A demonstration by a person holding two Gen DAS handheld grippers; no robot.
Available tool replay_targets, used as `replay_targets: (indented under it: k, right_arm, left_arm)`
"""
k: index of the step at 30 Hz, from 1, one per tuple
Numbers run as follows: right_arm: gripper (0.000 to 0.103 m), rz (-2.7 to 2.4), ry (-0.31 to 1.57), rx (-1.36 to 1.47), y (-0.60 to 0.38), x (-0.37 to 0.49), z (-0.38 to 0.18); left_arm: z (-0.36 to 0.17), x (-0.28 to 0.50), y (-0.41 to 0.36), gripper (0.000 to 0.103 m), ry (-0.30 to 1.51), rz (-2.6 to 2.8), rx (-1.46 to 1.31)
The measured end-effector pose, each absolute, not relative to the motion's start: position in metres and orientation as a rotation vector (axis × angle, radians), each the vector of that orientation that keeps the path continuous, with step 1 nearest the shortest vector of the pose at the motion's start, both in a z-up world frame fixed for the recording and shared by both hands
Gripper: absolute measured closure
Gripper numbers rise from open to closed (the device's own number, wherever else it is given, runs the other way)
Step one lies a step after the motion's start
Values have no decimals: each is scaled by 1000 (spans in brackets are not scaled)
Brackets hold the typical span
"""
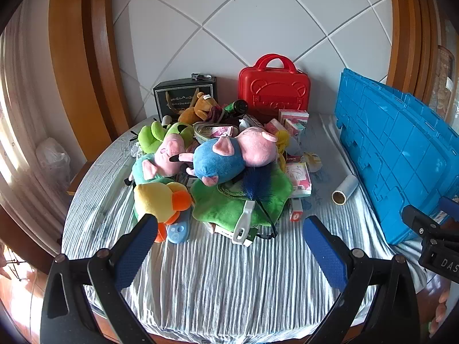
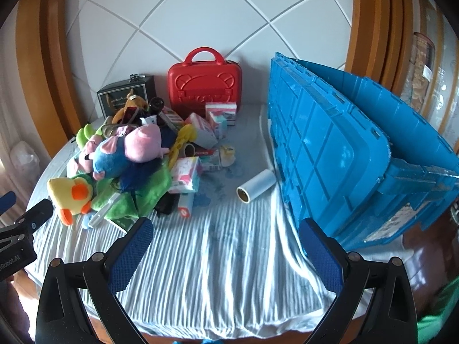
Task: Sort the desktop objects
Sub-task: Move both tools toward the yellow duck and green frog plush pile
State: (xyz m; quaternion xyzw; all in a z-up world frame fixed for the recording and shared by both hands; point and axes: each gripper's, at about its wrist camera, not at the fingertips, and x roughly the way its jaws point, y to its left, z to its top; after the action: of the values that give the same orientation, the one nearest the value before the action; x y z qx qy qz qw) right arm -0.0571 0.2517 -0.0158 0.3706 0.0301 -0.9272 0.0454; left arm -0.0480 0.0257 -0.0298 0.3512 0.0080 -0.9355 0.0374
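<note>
Left tool open, toy pile just ahead

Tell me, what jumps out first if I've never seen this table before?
A jumble of plush toys heaps the middle of the striped tablecloth, topped by a blue and pink pig with a yellow duck at the near edge. Behind the heap a red carry case stands upright near the tiled wall. A big blue crate fills the right side, with a white paper roll lying beside it.
</note>
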Motion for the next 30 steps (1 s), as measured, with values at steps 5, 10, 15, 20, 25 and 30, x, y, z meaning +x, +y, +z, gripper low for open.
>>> replay_targets:
  k: [5,10,15,20,25,30]
  right_arm:
    - [0,-2761,114,1147,244,-79,-26]
    - [0,-2665,120,1180,235,-110,-49]
    - [0,-2574,128,1252,227,-146,-82]
    - [0,-2512,134,1323,225,-171,-103]
    - [0,-2515,132,1348,222,-186,-107]
    - [0,-2505,133,1345,201,-195,-104]
  left_arm:
    - [-44,-65,15,0,46,-2807,1108]
    - [-71,-90,-6,0,65,-2673,1179]
    - [-98,-106,-20,1,86,-2600,1247]
    - [-108,-123,-43,2,111,-2535,1260]
    - [-110,-135,-86,2,136,-2454,1215]
    - [-126,-157,-119,2,174,-2437,1277]
